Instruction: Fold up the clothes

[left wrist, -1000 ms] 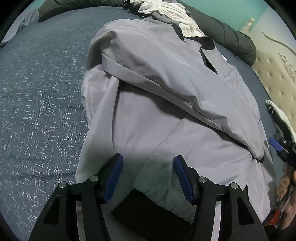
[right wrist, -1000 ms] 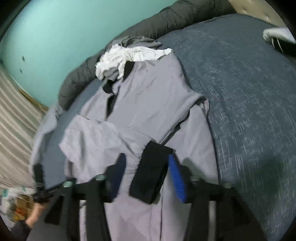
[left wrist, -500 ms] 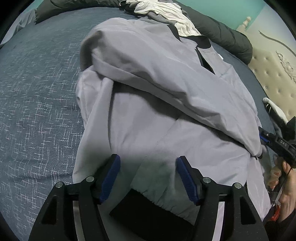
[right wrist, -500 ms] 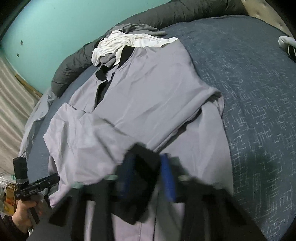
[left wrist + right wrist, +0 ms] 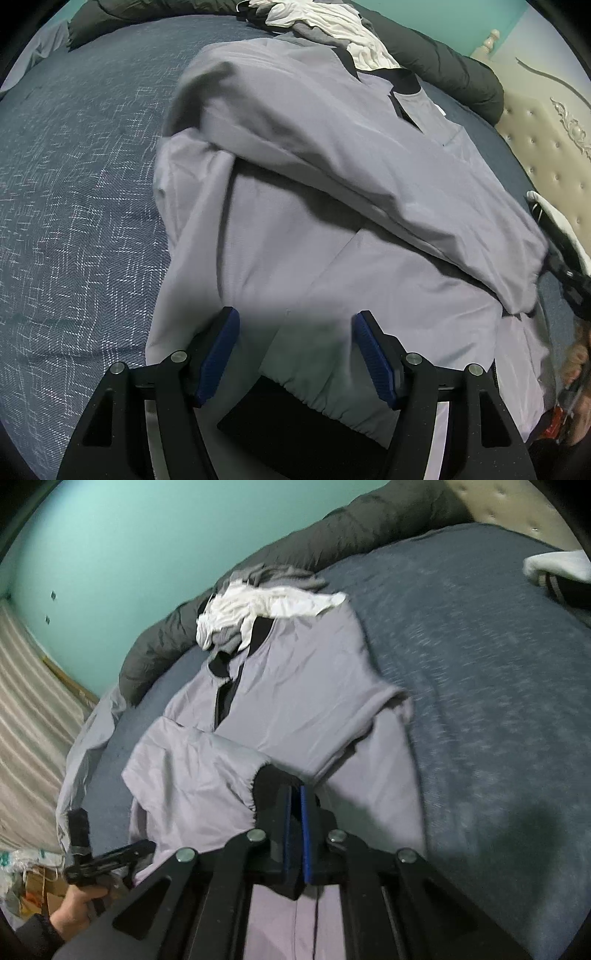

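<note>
A grey jacket lies spread on the blue bedspread; no writing is legible on it. The right gripper pinches its black cuff. The left gripper stands wide apart over the other cuff, gripping nothing.

Right tool has clamped the black cuff; sleeve lifted.
</note>
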The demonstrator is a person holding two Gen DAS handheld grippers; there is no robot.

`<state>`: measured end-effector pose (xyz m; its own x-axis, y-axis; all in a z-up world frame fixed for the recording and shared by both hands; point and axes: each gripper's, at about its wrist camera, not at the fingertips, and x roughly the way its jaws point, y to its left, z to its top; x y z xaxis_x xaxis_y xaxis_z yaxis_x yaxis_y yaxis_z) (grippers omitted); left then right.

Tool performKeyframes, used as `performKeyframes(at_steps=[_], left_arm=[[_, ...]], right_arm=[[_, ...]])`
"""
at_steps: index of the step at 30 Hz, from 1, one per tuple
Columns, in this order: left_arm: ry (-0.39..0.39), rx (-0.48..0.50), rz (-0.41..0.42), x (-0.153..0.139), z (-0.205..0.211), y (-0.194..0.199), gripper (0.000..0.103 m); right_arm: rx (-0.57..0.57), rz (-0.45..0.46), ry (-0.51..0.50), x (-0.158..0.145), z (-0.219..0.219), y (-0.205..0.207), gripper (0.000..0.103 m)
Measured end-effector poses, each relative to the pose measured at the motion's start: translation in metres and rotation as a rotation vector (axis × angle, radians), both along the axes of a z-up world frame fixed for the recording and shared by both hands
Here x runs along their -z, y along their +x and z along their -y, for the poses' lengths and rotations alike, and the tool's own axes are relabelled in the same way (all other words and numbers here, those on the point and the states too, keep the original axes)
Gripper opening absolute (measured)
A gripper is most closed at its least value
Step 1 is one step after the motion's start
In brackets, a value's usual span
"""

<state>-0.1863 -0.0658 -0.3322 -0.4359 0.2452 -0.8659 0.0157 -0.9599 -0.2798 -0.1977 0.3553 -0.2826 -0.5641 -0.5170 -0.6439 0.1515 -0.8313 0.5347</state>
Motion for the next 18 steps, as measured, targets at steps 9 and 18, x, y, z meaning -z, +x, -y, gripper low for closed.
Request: performKeyframes(at_steps=[9,18], left_arm=[[-0.008,-0.004,0.009,-0.003,0.002,-0.001,0.069],[-0.154,-0.085,-0.098,-0.051,0.044,-0.021,0.069]], right_arm=[[0.080,0.103,0.001,0.016,-0.028,0.016,0.004],[0.088,0.112,-0.011,0.025,-0.030,0.010,0.004]])
